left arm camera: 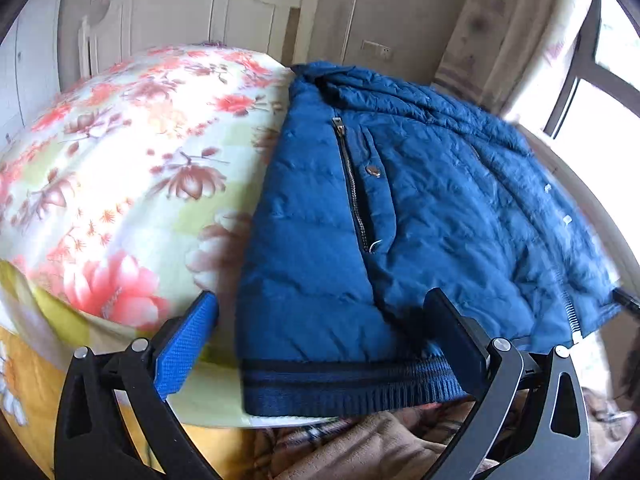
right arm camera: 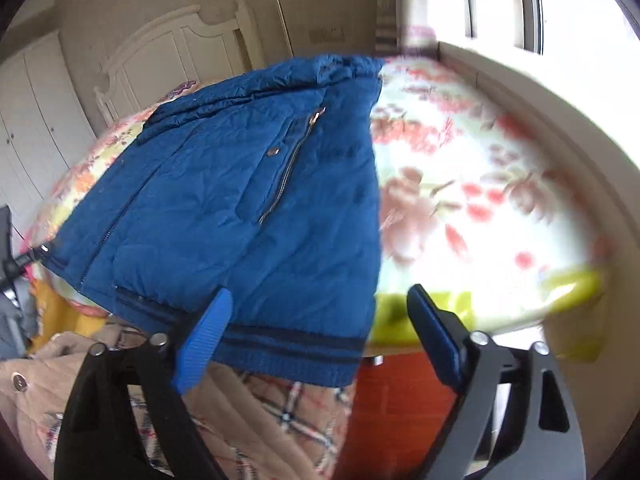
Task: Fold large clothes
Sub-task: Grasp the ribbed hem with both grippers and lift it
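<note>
A blue padded jacket (left arm camera: 420, 200) lies flat on the floral quilt (left arm camera: 120, 152) of a bed, its zips and a snap button facing up and its ribbed, dark-striped hem (left arm camera: 340, 384) at the near edge. My left gripper (left arm camera: 320, 340) is open and straddles the hem's left corner; its blue left pad (left arm camera: 184, 348) is clear of the cloth. In the right wrist view the jacket (right arm camera: 240, 184) covers the left half of the quilt (right arm camera: 480, 200). My right gripper (right arm camera: 320, 340) is open over the hem's right corner (right arm camera: 332, 360), and neither pad presses on the cloth.
A beige quilted coat with plaid lining (right arm camera: 240, 420) lies below the bed's near edge and also shows as a beige coat (left arm camera: 360, 440) in the left wrist view. A white headboard (left arm camera: 180, 12) stands behind the bed. A window ledge (right arm camera: 520, 92) runs along the right side, and white wardrobe doors (right arm camera: 36, 120) stand at the left.
</note>
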A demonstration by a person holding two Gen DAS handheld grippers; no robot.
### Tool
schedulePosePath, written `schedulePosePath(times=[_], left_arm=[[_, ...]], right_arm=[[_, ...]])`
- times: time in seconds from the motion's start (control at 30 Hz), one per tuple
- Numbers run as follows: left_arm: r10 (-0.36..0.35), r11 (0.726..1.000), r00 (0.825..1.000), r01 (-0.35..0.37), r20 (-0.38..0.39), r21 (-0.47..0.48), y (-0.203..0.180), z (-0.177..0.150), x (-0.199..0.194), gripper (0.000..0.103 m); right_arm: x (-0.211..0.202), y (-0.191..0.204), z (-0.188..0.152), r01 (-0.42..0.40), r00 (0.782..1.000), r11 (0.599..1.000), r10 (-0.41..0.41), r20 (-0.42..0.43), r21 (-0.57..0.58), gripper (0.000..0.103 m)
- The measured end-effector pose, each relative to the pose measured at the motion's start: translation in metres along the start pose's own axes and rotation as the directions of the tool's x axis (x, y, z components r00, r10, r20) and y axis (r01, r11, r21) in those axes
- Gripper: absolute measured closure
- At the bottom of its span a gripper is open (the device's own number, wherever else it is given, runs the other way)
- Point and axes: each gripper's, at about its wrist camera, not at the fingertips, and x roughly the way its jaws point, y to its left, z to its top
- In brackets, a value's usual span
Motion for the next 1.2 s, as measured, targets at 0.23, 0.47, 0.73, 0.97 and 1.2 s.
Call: schedulePosePath(times=[0.23, 0.47, 0.73, 0.97, 1.2], left_arm=[[-0.025, 0.999, 0.999, 0.026, -0.02, 0.043, -0.017, 0.0, 0.003, 0.015], [-0.034, 0.998, 0.998, 0.037, -0.045, 0.049, -0.022, 0.005, 0.005, 0.045], [-0.303, 0.946, 0.95, 0.31, 0.083, -0.099, 0.008, -0.002, -0.033, 0.084], [-0.449, 0.849, 0.864, 0.492, 0.229, -0.192, 0.037, -0.025, -0.11, 0.085], [-0.55, 0.739, 0.736, 0.649, 0.395, -0.18, 0.053, 0.008, -0.178, 0.084]], right_arm=[[0.008, 0.021, 0.001, 0.015, 1.0, 0.998, -0.015, -0.007, -0.057, 0.032], [0.01, 0.024, 0.003, -0.035, 0.999, 0.998, 0.036, 0.015, -0.052, 0.07], [-0.011, -0.001, -0.004, -0.306, 0.946, 0.951, 0.299, 0.128, 0.035, 0.087], [-0.075, -0.001, -0.011, -0.474, 0.846, 0.878, 0.474, 0.245, -0.063, 0.088], [-0.153, 0.025, 0.022, -0.496, 0.767, 0.853, 0.517, 0.379, -0.16, 0.088]])
